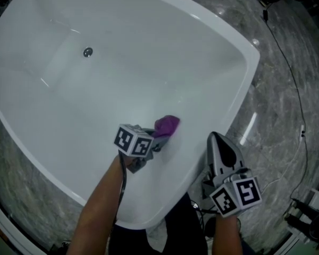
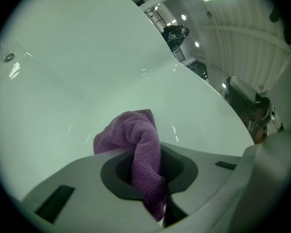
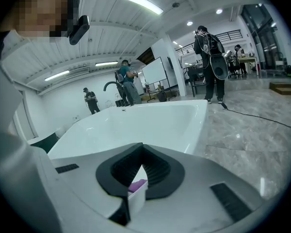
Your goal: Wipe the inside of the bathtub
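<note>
Left hand-held gripper (image 1: 160,138) is clamped on the purple cloth (image 1: 167,125), which sits against the bathtub (image 1: 149,62) inner wall. Right hand-held gripper (image 1: 217,140) hangs outside the rim, jaws together, nothing in them.

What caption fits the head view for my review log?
Left gripper holds a purple cloth inside the white bathtub; right gripper, shut and empty, hovers by the rim.

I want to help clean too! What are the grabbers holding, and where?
The left gripper pinches the purple cloth near its middle; a bunch sticks out ahead. The right gripper holds nothing.
</note>
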`<action>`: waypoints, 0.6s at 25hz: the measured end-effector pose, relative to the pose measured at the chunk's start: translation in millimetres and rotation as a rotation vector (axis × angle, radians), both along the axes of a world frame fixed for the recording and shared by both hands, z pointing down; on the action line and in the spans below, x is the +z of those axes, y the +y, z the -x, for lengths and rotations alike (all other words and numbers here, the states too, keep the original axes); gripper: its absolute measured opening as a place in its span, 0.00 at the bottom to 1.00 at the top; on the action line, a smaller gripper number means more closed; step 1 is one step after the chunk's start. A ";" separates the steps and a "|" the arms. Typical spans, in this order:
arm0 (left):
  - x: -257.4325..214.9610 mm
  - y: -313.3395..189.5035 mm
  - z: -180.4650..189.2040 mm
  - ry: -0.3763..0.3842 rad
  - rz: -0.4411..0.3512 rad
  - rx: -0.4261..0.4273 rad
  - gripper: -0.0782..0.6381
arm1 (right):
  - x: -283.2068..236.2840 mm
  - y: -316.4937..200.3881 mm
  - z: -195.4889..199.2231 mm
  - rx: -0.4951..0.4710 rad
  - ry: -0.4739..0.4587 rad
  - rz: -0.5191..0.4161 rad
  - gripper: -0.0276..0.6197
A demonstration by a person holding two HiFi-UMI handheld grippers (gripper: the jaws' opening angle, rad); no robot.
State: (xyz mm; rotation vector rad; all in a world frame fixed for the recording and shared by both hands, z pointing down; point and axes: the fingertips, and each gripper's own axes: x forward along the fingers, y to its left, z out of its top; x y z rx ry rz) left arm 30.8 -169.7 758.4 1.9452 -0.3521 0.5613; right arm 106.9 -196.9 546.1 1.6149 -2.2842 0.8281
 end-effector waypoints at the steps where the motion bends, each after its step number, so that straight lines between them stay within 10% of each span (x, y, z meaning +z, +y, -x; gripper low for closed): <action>1: 1.6 -4.0 -1.0 -0.006 -0.011 -0.004 0.21 | -0.6 -0.7 -1.2 0.001 0.002 0.000 0.05; 15: 53.0 -82.4 -15.2 -0.048 -0.064 -0.120 0.21 | 4.8 -19.5 -25.3 -0.017 0.031 0.005 0.05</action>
